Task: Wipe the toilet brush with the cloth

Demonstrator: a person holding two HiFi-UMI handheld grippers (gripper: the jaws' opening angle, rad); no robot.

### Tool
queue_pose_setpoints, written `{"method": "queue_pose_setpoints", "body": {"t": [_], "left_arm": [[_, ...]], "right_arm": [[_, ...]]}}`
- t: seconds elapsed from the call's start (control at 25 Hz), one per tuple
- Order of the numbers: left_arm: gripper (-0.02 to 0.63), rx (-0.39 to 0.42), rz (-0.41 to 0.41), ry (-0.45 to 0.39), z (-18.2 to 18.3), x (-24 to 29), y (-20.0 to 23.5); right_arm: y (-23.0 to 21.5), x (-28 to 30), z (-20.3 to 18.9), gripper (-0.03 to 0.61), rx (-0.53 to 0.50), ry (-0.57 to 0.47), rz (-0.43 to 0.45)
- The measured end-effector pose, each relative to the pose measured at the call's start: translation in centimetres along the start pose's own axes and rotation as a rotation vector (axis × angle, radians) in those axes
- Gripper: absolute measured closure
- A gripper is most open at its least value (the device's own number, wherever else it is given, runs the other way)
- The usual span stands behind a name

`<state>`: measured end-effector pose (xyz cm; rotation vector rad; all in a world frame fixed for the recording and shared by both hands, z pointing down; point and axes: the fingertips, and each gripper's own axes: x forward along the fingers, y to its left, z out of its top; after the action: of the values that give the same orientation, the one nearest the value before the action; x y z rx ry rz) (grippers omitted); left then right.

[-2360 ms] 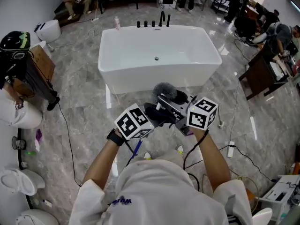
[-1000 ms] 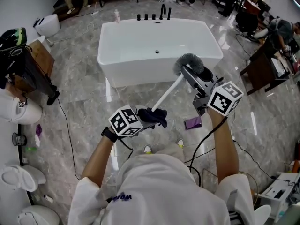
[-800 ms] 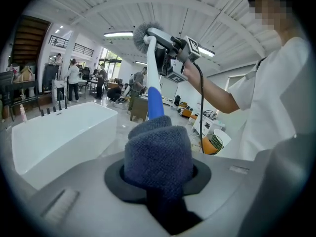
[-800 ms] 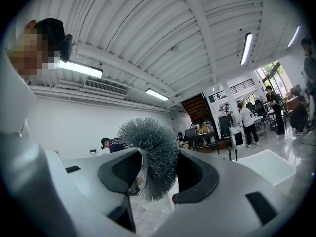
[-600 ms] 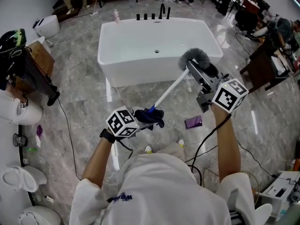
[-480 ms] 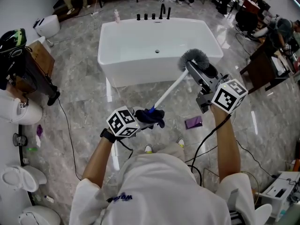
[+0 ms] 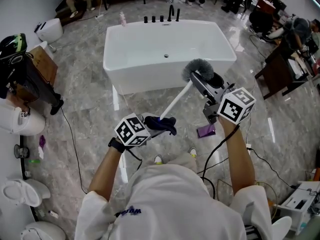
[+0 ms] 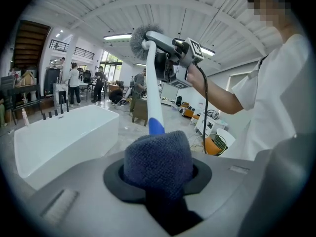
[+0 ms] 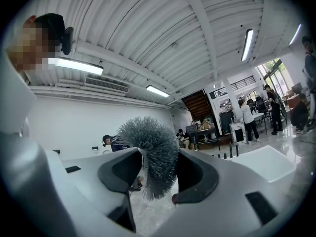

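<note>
The toilet brush has a grey bristle head (image 7: 196, 66) and a white handle (image 7: 175, 102) ending in a blue tip. My right gripper (image 7: 197, 79) is shut on the brush just below the head. In the right gripper view the bristles (image 9: 150, 154) stick out between the jaws of the right gripper (image 9: 157, 174). My left gripper (image 7: 155, 124) is shut on a dark blue cloth (image 7: 162, 125), which wraps the handle's blue end. The left gripper view shows the cloth (image 8: 158, 164) bunched in the left gripper (image 8: 158, 177), with the handle (image 8: 152, 93) rising to the head (image 8: 140, 33).
A white bathtub (image 7: 125, 69) stands on the marble floor beyond the brush. A purple thing (image 7: 206, 130) lies on the floor under the right arm. Toilets (image 7: 20, 121) and dark furniture (image 7: 30, 79) line the left side. Cables (image 7: 70, 134) cross the floor, and people work at the back.
Since the earliest frame the right gripper has drawn the brush away to the upper right, leaving the cloth at the handle's blue end. Over the last second both grippers have barely shifted.
</note>
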<state>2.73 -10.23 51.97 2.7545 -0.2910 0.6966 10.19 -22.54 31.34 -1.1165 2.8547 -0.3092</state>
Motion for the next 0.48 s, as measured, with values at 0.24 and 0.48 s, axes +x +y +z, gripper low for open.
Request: {"method": "queue_pose_setpoints", "body": {"t": [0.24,0.48], "left_arm": [[0.491,0.006,0.014,0.005,0.1,0.6,-0.3],[0.492,-0.018,0.018,-0.027,1.1,0.5,0.1]], "right_arm": [[0.8,0.0,-1.8,0.367,-0.004,0.028,0.010],[1.9,0.8,-3.4,0.367,-0.011,0.062,0.035]]}}
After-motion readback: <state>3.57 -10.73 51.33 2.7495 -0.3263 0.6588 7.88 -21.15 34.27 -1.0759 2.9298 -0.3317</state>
